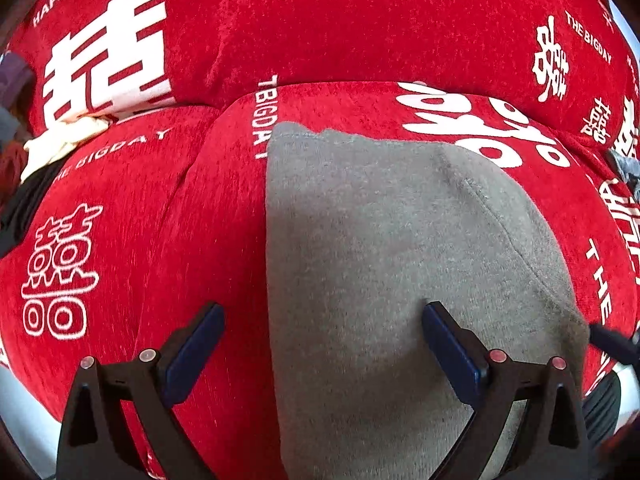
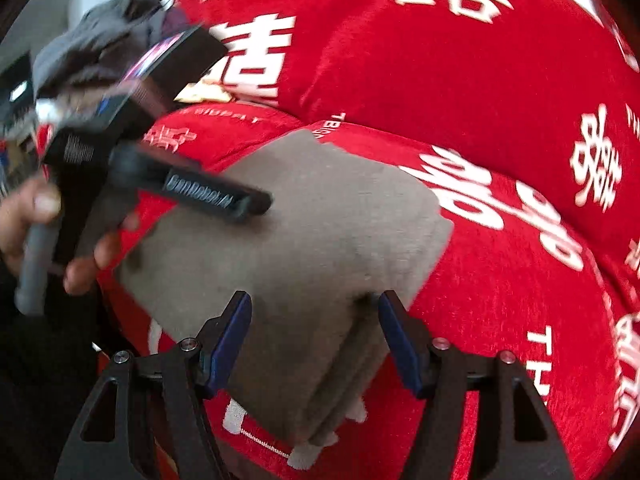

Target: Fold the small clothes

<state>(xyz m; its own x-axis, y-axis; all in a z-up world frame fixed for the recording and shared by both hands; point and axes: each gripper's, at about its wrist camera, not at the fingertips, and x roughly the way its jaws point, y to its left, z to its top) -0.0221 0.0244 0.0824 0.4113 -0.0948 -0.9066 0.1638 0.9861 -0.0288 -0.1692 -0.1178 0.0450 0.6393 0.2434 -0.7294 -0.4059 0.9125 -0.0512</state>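
A grey folded garment [image 1: 380, 240] lies flat on a red sofa seat [image 1: 180, 220] printed with white characters. My left gripper [image 1: 322, 324] hovers over the garment's left edge and is open wide. One finger is above the red cover, the other above grey cloth, and nothing is between the pads. From the right wrist view, the garment [image 2: 300, 220] shows stacked layers at its near corner. My right gripper [image 2: 314, 320] straddles that corner, open, pads not visibly pressing. A person's hand [image 2: 24, 216] holds the left gripper; one of its fingers [image 2: 224, 194] reaches over the garment's far-left part.
The red backrest cushion [image 1: 340, 20] rises behind the seat. A cream cloth [image 1: 60, 140] and a black cloth [image 1: 28, 200] sit at the seam on the left. A dark grey bundle [image 2: 92, 44] lies at the far left of the sofa.
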